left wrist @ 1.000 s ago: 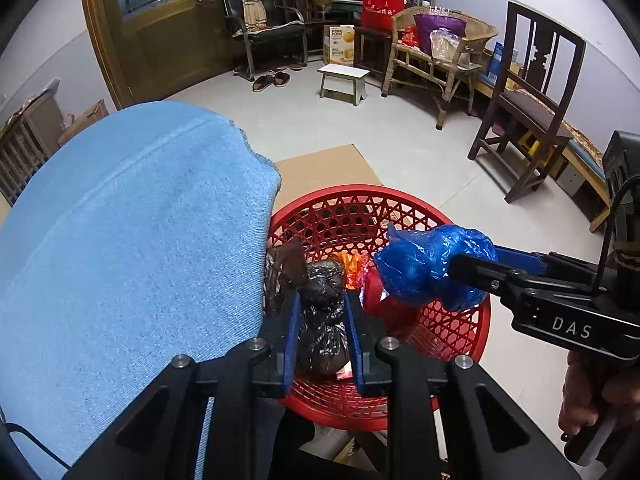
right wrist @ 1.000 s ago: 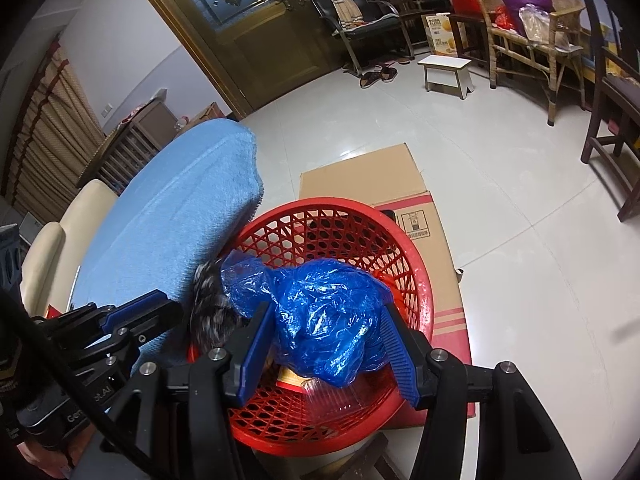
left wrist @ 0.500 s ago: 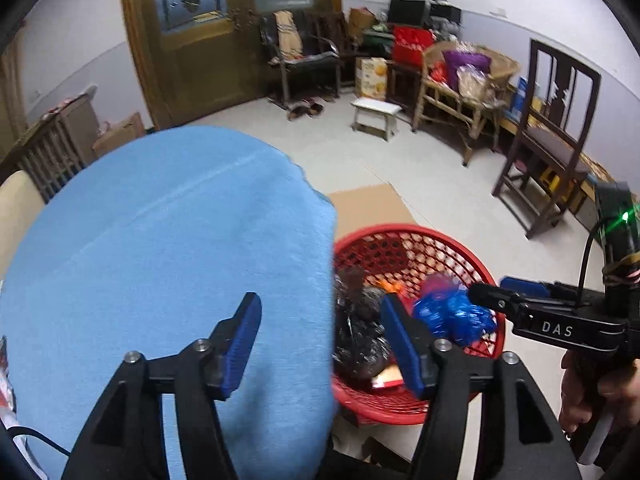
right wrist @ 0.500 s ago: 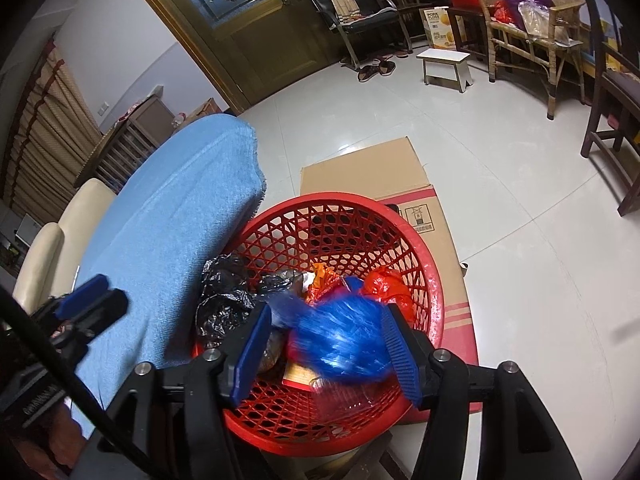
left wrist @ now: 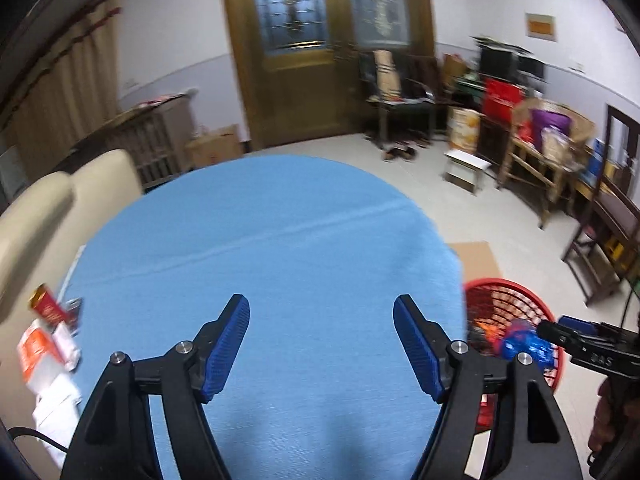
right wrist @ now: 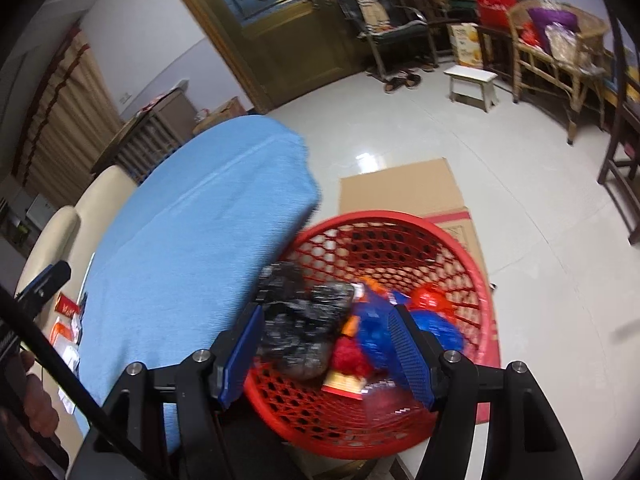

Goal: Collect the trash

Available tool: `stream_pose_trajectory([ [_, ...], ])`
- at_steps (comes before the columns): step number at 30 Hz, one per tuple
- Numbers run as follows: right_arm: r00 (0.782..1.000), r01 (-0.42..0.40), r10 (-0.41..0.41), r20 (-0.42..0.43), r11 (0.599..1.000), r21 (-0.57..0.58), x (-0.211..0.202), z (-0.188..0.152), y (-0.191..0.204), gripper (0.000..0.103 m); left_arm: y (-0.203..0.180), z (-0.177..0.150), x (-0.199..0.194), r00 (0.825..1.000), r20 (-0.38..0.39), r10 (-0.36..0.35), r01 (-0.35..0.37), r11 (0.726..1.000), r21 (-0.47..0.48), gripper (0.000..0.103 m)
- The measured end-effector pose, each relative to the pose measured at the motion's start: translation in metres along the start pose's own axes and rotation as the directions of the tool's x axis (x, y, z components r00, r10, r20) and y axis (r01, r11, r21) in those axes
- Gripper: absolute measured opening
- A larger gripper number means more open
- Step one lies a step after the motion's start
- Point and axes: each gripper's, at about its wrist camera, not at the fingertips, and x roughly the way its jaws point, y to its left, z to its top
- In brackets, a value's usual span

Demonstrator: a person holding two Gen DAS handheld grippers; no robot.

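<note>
Both of my grippers are spread wide with nothing between their blue pads. In the left wrist view, my left gripper point(left wrist: 322, 344) hangs over the blue cloth point(left wrist: 272, 248) that covers the round table, its 2 fingers point(left wrist: 226, 344) well apart and touching nothing. Off to that gripper's left, at the table's edge, lies a small cluster of litter: a red carton point(left wrist: 48, 307), an orange and white packet point(left wrist: 34, 346) and some white wrappers point(left wrist: 60, 396), all a little blurred. Beyond them stands a cream sofa point(left wrist: 48, 208).

My right gripper point(right wrist: 326, 350) is released too, and it sits above the near rim of the red basket point(right wrist: 476, 280), which stands on the floor just beside the table, partly on a flat sheet of cardboard point(right wrist: 400, 188). Inside the basket I can see the collected trash: a crumpled black bag point(right wrist: 304, 320) on the table side, a blue plastic bag point(right wrist: 372, 330) beside it, a red lump point(right wrist: 430, 300) further in, and a red and yellow wrapper point(right wrist: 344, 380) near the front. The basket contents are smeared, so finer detail I cannot tell. From the left wrist view the same basket point(left wrist: 508, 292) shows at the right, with my right gripper's black body point(left wrist: 588, 344) over it and my right hand point(left wrist: 608, 420) around its handle.

Further out are a wooden double door point(left wrist: 320, 60), a white stool point(left wrist: 466, 168) and a dark chair point(right wrist: 400, 36)
</note>
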Motion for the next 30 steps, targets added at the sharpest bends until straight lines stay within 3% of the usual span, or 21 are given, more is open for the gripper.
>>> stream_pose_trajectory([
  [6, 0.998, -0.068, 0.068, 0.002, 0.992, -0.109, -0.003, 0.005, 0.063, 0.069, 0.053, -0.008, -0.018, 0.989, -0.002, 0.148, -0.148, 0.986, -0.077, 0.075],
  [16, 0.989, -0.131, 0.148, 0.027, 0.937, -0.325, -0.012, 0.016, 0.201, 0.07, 0.137, -0.032, -0.064, 0.947, 0.003, 0.321, -0.315, 0.93, -0.19, 0.076],
  [21, 0.987, -0.14, 0.159, 0.018, 0.913, -0.383, -0.011, 0.013, 0.258, 0.07, 0.166, -0.046, -0.083, 0.931, -0.014, 0.365, -0.357, 0.902, -0.243, 0.076],
  [30, 0.983, -0.149, 0.18, 0.018, 0.86, -0.488, -0.018, -0.009, 0.316, 0.07, 0.197, -0.062, -0.104, 0.927, -0.015, 0.375, -0.361, 0.882, -0.303, 0.076],
])
